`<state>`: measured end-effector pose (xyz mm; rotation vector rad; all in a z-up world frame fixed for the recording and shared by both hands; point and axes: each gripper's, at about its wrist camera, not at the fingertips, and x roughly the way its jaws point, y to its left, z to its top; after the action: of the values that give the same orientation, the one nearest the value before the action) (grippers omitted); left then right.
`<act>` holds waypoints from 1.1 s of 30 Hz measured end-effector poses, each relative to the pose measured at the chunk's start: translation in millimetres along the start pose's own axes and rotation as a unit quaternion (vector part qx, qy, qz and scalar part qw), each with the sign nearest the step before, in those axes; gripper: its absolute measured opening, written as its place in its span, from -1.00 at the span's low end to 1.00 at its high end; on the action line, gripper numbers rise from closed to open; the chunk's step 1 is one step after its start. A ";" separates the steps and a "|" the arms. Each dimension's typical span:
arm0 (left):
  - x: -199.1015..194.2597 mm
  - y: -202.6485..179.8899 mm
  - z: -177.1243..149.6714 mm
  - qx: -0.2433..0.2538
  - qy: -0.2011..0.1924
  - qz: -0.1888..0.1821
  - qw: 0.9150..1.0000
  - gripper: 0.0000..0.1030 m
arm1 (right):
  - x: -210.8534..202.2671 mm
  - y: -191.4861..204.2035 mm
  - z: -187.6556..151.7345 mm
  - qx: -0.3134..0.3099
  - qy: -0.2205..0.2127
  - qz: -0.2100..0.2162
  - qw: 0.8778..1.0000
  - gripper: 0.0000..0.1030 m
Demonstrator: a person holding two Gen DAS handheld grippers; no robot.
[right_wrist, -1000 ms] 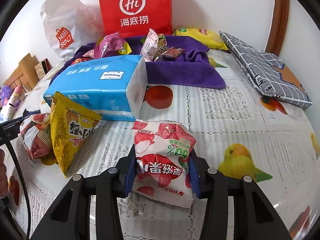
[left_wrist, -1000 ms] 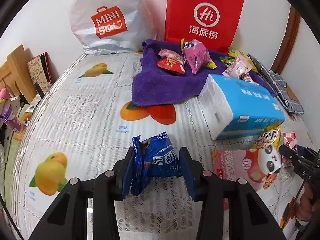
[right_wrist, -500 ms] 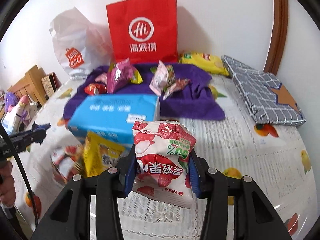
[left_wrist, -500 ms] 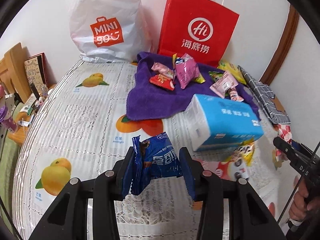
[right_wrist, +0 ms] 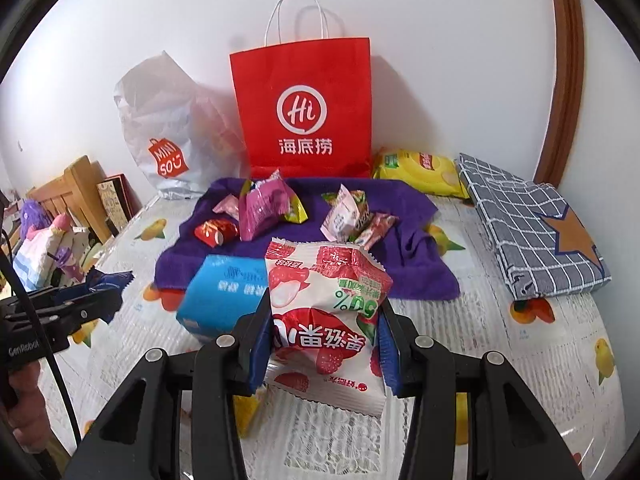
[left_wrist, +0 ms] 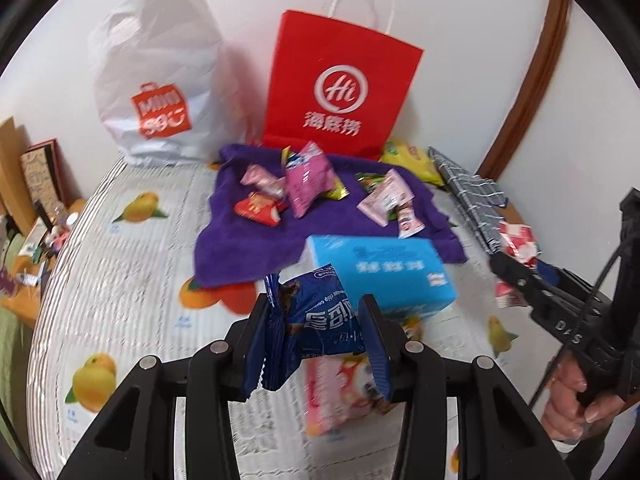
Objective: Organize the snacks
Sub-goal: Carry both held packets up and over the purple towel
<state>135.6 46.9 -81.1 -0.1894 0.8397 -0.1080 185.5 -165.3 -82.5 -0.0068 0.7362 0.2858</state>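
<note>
The left gripper (left_wrist: 320, 332) is clamped on a blue cookie packet (left_wrist: 316, 320), held above the bed (left_wrist: 120, 272); the right gripper (right_wrist: 324, 340) squeezes a red-and-white strawberry snack bag (right_wrist: 324, 304) the same way. Both likely belong with the 2 clusters of snacks on the purple towel (left_wrist: 240, 248). Carry them high enough to clear the blue tissue pack (left_wrist: 384, 268), then release low over bare towel so nothing slides. Motion blur smears the packets below the left gripper, and the red paper bag (right_wrist: 304, 108) hides its contents.
</note>
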 end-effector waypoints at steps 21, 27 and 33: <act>37.7 -7.5 124.0 0.013 -0.030 -0.004 0.999 -0.19 | 58.5 -6.6 109.9 -0.003 -0.023 0.004 1.000 -0.12; 54.8 -1.0 149.2 0.008 -0.033 -0.005 0.999 -0.19 | 81.0 -7.7 128.7 0.001 -0.023 0.013 1.000 -0.12; 84.8 11.7 150.5 0.005 -0.017 -0.002 1.000 -0.19 | 111.9 -10.2 126.9 0.002 0.003 0.029 1.000 -0.12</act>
<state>304.7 62.6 -47.2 -0.1831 0.8047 -0.1124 350.8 -133.2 -63.4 0.0170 0.7446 0.3391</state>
